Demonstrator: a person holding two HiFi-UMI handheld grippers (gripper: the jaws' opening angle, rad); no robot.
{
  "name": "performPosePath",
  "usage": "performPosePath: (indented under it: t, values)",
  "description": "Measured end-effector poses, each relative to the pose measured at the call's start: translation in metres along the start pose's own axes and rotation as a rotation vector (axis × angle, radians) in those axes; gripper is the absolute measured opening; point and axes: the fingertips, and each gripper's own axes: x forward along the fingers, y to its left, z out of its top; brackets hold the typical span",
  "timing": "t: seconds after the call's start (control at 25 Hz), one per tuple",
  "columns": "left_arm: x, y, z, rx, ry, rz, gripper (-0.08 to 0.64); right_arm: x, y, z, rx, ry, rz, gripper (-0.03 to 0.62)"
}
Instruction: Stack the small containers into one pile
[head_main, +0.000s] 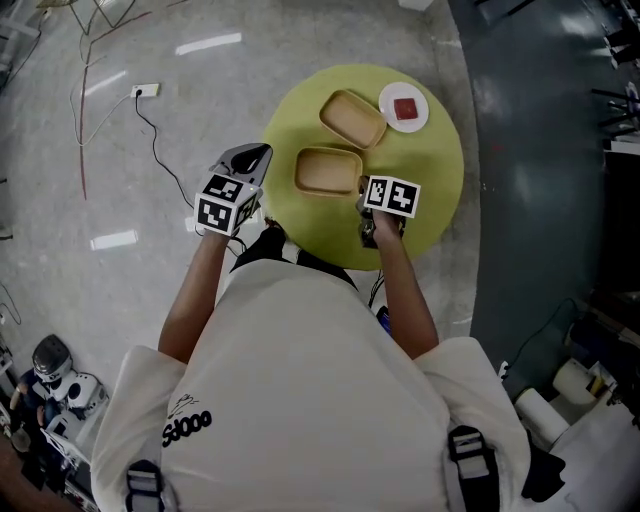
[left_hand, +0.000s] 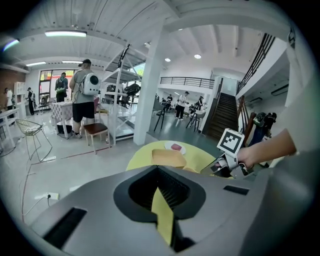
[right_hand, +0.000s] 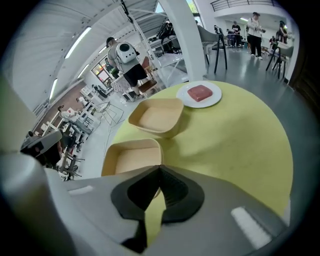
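Two tan, empty, rectangular containers sit side by side on a round yellow-green table (head_main: 440, 200). The near container (head_main: 328, 171) (right_hand: 132, 157) lies just ahead and left of my right gripper (head_main: 372, 200) (right_hand: 160, 169), which is shut with nothing in it and hovers low over the table. The far container (head_main: 352, 118) (right_hand: 156, 116) lies beyond it, apart from it. My left gripper (head_main: 250, 158) (left_hand: 158, 167) is shut and empty, held off the table's left edge, pointing across at a container (left_hand: 168, 157).
A white plate (head_main: 404, 107) (right_hand: 200, 95) with a red block on it sits at the table's far right. White cables trail over the grey floor to the left. People, chairs and a staircase stand far off in the hall.
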Motion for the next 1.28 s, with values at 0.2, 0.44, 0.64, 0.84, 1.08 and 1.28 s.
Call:
performPosePath:
  t: [0.2,0.44,0.64,0.84,1.08,1.28]
  values:
    - [0.037,-0.002,0.021,0.001,0.013,-0.120,0.006,-0.015,0.001,0.001,0.049,-0.061,-0.001,0.011]
    - [0.114,0.012,0.035,-0.169,0.018,-0.245,0.008,-0.039,0.009,0.010,0.126,-0.168,0.028,0.011]
    - [0.177,0.010,0.026,-0.194,0.139,-0.298,0.042,-0.047,0.011,0.015,0.189,-0.223,0.053,0.011]
    - [0.219,0.013,0.012,-0.212,0.235,-0.304,0.069,-0.052,0.006,0.014,0.246,-0.236,0.049,0.011]
    - [0.241,0.011,0.003,-0.221,0.278,-0.337,0.070,-0.049,0.002,0.018,0.309,-0.246,0.043,0.011]
    - [0.245,0.012,0.004,-0.269,0.274,-0.355,0.032,-0.045,0.006,0.028,0.348,-0.266,0.062,0.011]
